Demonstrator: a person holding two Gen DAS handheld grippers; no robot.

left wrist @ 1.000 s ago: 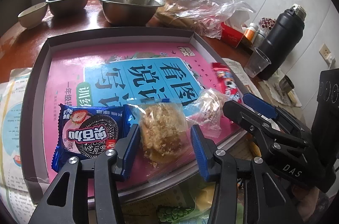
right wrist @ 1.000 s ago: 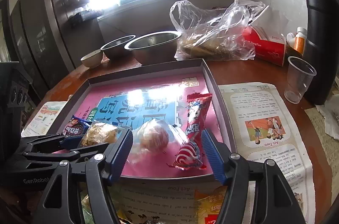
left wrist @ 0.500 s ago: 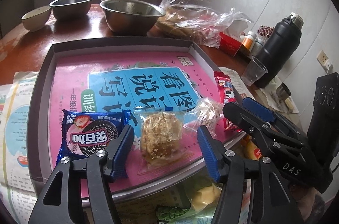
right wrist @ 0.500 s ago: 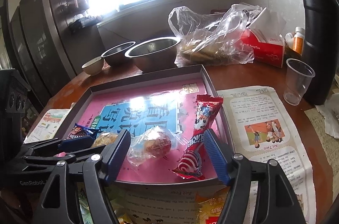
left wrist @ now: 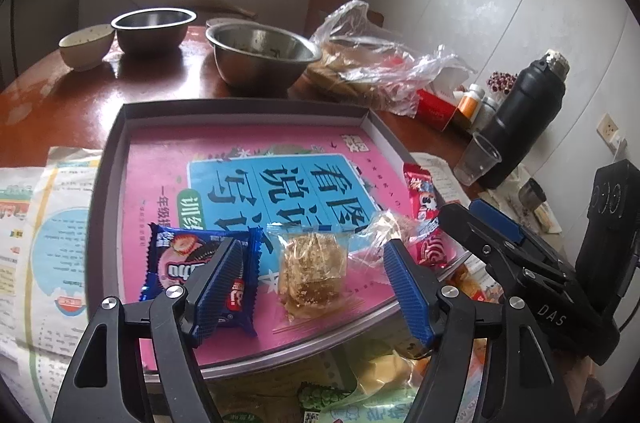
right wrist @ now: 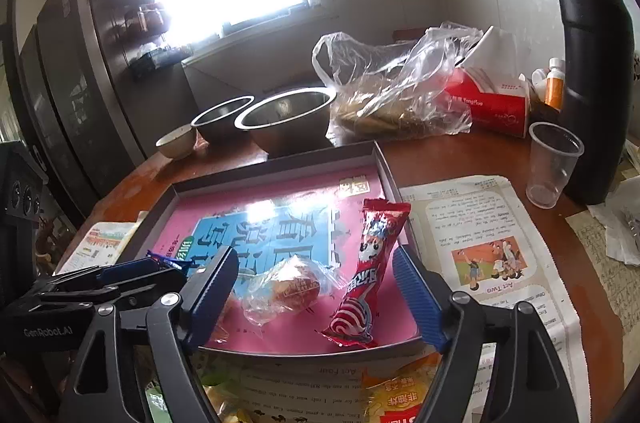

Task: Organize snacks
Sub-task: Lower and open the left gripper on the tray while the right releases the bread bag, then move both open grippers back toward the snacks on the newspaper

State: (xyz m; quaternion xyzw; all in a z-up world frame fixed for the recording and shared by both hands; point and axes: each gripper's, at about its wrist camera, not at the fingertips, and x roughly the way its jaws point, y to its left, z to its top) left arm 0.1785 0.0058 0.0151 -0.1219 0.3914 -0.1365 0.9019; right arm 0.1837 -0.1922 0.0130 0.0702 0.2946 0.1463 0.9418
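Left gripper [left wrist: 312, 283] angled down over tray's [left wrist: 108, 159] near edge, jaws opening, crumbly cake [left wrist: 314, 269] lying unpinched between, right gripper [right wrist: 316, 287] likewise tilted, opening, grasping nothing

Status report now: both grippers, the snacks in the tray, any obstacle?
Left gripper and right gripper opening, nothing held. Four snacks in tray: blue cookie pack, crumbly cake, clear-wrapped sweet, red stick. No obstacle.

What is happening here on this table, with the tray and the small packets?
A person holding two grippers is arranging snacks in a grey tray lined with a pink book cover. Four lie in a row along its near edge: a blue cookie packet, a clear-wrapped crumbly cake, a clear-wrapped round pastry and a red candy stick. The left gripper and right gripper are both opening and hold nothing.
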